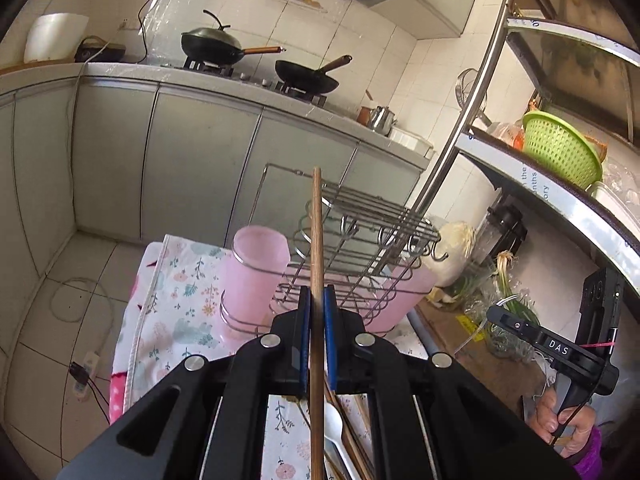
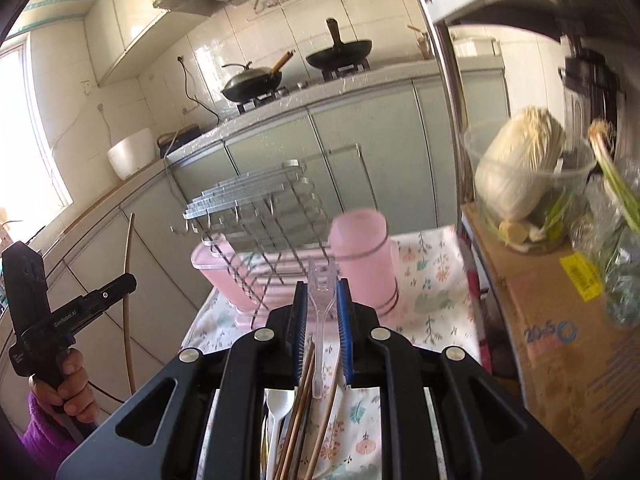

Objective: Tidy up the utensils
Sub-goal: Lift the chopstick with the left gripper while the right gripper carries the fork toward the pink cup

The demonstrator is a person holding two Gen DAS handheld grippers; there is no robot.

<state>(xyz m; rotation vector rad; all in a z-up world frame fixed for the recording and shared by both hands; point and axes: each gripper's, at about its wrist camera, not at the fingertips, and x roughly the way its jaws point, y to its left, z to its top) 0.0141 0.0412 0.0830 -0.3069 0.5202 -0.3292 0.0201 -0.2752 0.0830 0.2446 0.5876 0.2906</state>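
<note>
Both grippers loaded and up off the table. Left gripper (image 1: pixel 316 300) clamped narrow on a single wooden chopstick (image 1: pixel 317 224), blue pads tight on either side of the shaft, tip reaching up past centre frame in front of the wire rack (image 1: pixel 360 216). Right gripper (image 2: pixel 322 300) pinched on a clear plastic fork (image 2: pixel 320 292), tines poking out just beyond the pads, handle trailing back between the jaws. Down at the bottom of both views, the loose pile — more chopsticks (image 2: pixel 300 408) and a white plastic spoon (image 2: pixel 276 404) — lying on the floral cloth (image 2: pixel 432 280). Straight ahead, the pink cup (image 1: pixel 258 276) seated in the rack's wire ring, centre-left in the left wrist view, right of centre in the right wrist view; a pink tray (image 2: pixel 218 276) under the rack's other side. Step in hand, by the look of it: carrying picked utensils toward the holder, transport phase, nothing dropped in yet. Next move likely calls for tipping each piece upright over the cup's mouth, lining the low end inside the rim, then easing the jaws apart — one at a time, to keep the two grippers from crowding each other. Risk: long chopstick clipping the rack wires on the way over.
</note>
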